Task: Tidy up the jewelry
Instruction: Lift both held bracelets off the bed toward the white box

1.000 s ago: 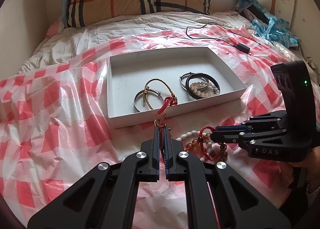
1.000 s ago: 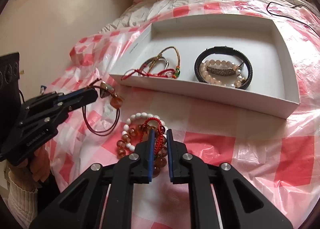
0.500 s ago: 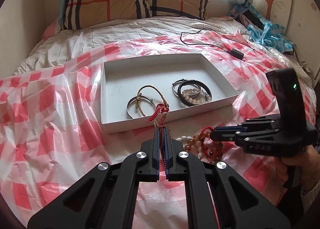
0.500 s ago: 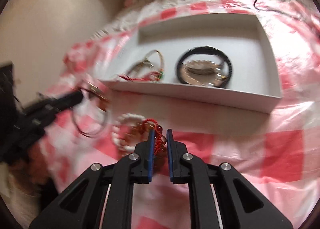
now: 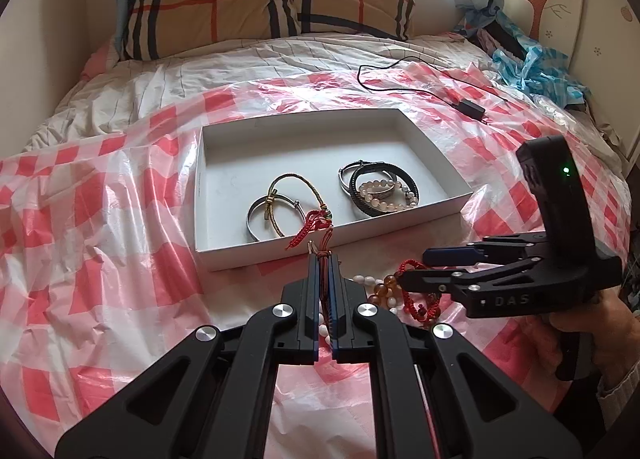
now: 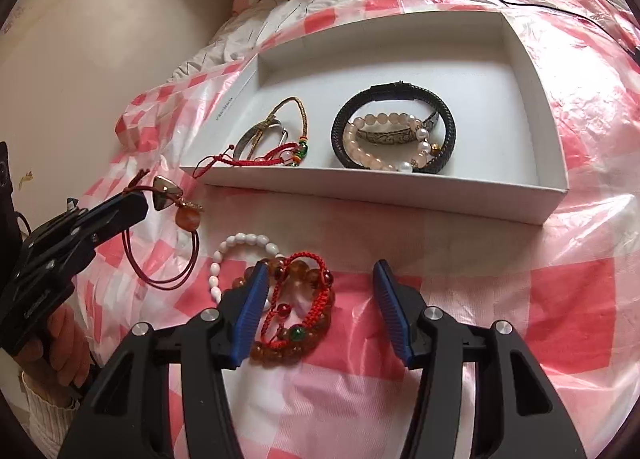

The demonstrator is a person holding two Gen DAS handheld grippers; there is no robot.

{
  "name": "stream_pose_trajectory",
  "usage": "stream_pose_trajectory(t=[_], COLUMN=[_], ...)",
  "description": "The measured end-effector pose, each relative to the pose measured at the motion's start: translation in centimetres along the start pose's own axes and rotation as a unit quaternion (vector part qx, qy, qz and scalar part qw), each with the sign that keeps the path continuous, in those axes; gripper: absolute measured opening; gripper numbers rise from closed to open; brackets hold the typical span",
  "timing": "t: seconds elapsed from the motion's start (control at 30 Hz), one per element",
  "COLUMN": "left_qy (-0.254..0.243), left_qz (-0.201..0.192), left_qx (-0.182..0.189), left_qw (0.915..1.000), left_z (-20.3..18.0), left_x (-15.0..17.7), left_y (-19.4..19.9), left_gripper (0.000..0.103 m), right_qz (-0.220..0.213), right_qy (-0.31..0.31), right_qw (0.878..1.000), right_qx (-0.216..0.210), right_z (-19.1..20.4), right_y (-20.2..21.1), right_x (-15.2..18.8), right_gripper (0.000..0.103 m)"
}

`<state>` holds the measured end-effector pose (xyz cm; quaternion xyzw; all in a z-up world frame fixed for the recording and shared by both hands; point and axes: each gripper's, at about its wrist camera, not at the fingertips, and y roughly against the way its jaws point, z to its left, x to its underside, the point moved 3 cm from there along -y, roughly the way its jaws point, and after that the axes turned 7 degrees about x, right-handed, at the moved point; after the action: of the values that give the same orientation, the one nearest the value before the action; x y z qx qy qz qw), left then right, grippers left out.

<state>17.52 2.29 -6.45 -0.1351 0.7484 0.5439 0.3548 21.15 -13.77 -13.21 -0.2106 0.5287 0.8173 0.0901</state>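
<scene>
Left gripper (image 5: 323,259): fingers pressed together on the dark red cord bracelet (image 6: 168,255); its cord loop hangs below the tips, with a metal charm and an amber bead at the grip.
Right gripper (image 6: 320,291): fingers spread wide, nothing held; they stand either side of the loose heap, the left pad touching or just beside it.
Loose heap, near side of box: red braided bracelet (image 6: 308,291) lying on the amber bead bracelet (image 6: 288,343); white bead bracelet (image 6: 236,255) at their left, overlapping.
White box (image 6: 400,195): open, shallow, on the bed just beyond the heap.
Box contents, left: silver bangle (image 5: 260,219) crossed by a gold woven bracelet (image 5: 296,187); a red knotted cord bracelet (image 5: 314,225) trails over the near wall.
Box contents, right: black braided bracelet (image 5: 382,195) ringing a pale pink bead bracelet (image 6: 372,139) and an engraved metal bangle (image 6: 384,135).
Red and white checked plastic sheet (image 5: 100,227): under box and heap.
Plaid pillow (image 5: 256,7): far end of the bed.
Black cable (image 5: 400,79): far right, beyond the box.
</scene>
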Motion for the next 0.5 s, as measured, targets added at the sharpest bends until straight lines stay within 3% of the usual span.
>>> stream_pose_trajectory(t=[0.13,0.4,0.5], left_qy=[-0.001,0.001,0.000], left_qz=[-0.001,-0.001,-0.001], left_qx=[0.001,0.001,0.001], left_qw=[1.0000,1.0000,1.0000], left_z=[-0.4,-0.5,-0.5], left_x=[-0.1,-0.2,-0.2], left_y=[-0.2,-0.2,-0.2], left_gripper=[0.004,0.004,0.004], right_qz=[-0.010,-0.045,-0.050], right_qy=[-0.015,-0.026,-0.027], right_qw=[0.999,0.996,0.996], right_qx=[-0.026,-0.073,-0.067], right_z=[-0.3,-0.2,-0.4], right_y=[0.4,2.7,3.0], right_x=[-0.3,-0.5,-0.6], right_gripper=[0.009,0.004,0.004])
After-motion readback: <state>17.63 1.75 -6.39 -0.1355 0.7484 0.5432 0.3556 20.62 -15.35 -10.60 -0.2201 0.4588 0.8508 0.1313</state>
